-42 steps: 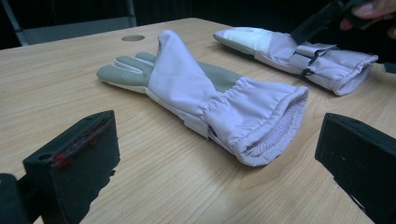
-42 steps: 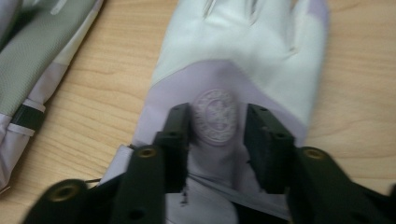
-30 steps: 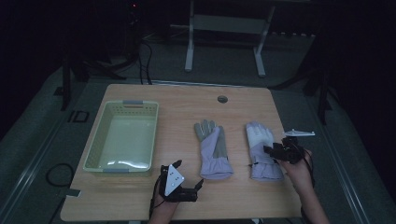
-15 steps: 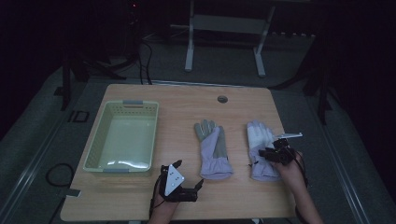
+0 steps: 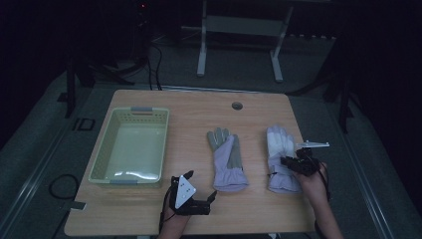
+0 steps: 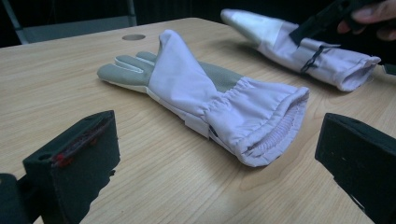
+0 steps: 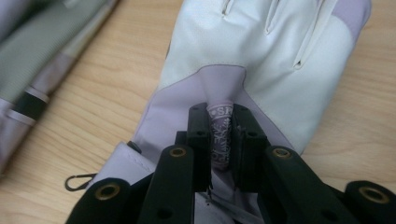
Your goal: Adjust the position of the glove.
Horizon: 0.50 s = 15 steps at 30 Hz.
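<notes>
Two lavender work gloves lie flat on the wooden table (image 5: 199, 114). The left glove (image 5: 226, 159) (image 6: 196, 88) lies palm side up, grey, with its cuff toward me. My left gripper (image 5: 201, 185) (image 6: 215, 163) stands open just short of that cuff and holds nothing. The right glove (image 5: 280, 149) (image 7: 261, 46) is white and lavender. My right gripper (image 5: 288, 162) (image 7: 220, 130) has just been closing its jaws and now pinches a raised fold of the glove's lavender fabric near the wrist. The left gripper view shows the right gripper (image 6: 322, 21) over that glove (image 6: 299, 42).
A pale green plastic basket (image 5: 102, 149), with nothing in it, stands on the table's left side. A round cable hole (image 5: 237, 105) sits near the far edge. Bare wood separates the basket from the gloves. Dark floor and a metal stand lie beyond the table.
The right hand has edged slightly left over the right glove, near its cuff. The left gripper has stayed where it was.
</notes>
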Each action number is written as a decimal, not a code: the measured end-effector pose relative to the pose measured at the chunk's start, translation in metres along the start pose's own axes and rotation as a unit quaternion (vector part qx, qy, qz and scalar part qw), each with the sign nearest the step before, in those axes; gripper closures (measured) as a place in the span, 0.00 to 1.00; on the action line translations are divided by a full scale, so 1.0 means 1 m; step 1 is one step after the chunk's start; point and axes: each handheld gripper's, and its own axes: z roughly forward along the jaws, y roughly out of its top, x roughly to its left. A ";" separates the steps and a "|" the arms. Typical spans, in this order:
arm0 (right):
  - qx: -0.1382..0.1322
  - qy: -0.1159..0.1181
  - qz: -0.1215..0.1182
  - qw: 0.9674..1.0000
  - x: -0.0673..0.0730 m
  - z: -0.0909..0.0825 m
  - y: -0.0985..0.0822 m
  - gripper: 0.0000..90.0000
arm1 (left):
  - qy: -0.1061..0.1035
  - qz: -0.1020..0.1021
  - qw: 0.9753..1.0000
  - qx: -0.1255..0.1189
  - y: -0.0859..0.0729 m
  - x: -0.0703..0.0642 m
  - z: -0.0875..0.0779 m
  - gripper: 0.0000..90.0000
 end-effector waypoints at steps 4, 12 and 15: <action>-0.011 0.015 0.006 1.000 0.001 -0.016 0.008 0.89 | 0.000 0.001 1.000 0.000 0.000 0.000 0.000 0.00; -0.048 0.019 -0.015 0.999 0.013 -0.049 0.030 0.89 | 0.001 0.002 1.000 0.001 0.000 0.000 0.000 0.00; -0.061 0.031 -0.024 0.997 0.021 -0.069 0.046 0.89 | 0.001 0.002 1.000 0.001 0.000 0.000 0.000 0.00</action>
